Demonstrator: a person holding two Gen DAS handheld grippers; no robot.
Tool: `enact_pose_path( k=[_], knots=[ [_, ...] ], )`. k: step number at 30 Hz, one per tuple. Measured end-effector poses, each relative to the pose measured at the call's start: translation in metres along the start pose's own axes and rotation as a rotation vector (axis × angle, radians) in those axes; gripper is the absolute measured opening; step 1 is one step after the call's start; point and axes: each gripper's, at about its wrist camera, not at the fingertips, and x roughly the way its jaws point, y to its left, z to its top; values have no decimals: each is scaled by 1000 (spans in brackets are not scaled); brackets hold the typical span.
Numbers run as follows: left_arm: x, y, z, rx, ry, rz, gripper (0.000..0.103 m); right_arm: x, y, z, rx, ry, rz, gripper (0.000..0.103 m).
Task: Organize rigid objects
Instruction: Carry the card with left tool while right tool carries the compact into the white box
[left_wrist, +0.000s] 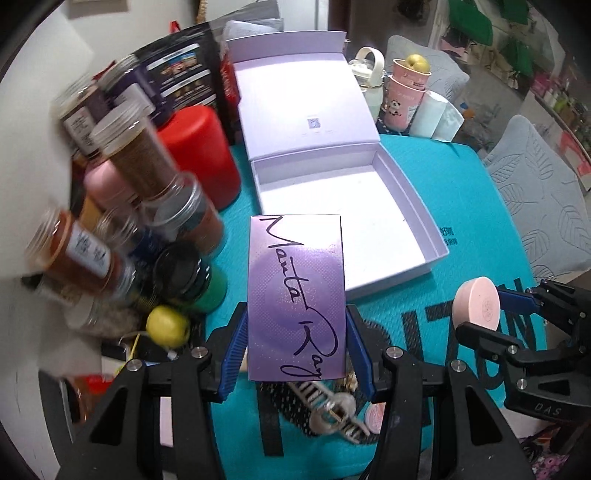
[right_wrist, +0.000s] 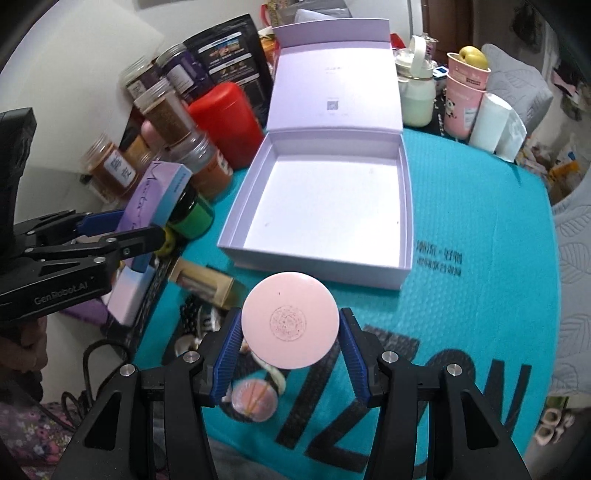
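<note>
Your tabletop (right_wrist: 480, 206) is covered by a teal mat with black lettering. On it sits an open lilac box (right_wrist: 325, 206), its tray empty and its hinged lid (right_wrist: 332, 81) standing up behind it. To the left of the box a red canister (right_wrist: 225, 122) stands among a crowd of clear-lidded jars (left_wrist: 140, 162), with a green jar (right_wrist: 192, 214) capped in black nearer to you. Behind the box, on the right, are a pale bottle with a loop handle (right_wrist: 417, 96) and stacked pink cups (right_wrist: 463, 96) with a yellow fruit on top.

Your left hand-held gripper (left_wrist: 297, 343) has its blue pads pressed against the two long edges of a purple carton (left_wrist: 297, 295) with script lettering, and it holds that carton clear of the mat, just in front of the box tray. Your right hand-held gripper (right_wrist: 290, 343) is closed on a round pink compact (right_wrist: 290, 325), face toward the camera, also off the mat and near the tray's front wall. Below the two grippers small items lie on the mat, among them a silver hair clip (left_wrist: 332, 413) and a second pink round piece (right_wrist: 253, 400).
</note>
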Motion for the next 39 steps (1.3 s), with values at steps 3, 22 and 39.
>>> enact_pose_path(
  k=[3, 22, 39],
  knots=[
    [10, -2, 15, 20, 8, -15, 50, 4, -5, 10, 3, -3, -9, 51],
    [86, -10, 92, 65, 51, -62, 50, 60, -51, 83, -1, 5, -30, 51],
    [161, -4, 124, 66, 129, -45, 50, 136, -81, 133, -14, 0, -28, 51]
  ],
)
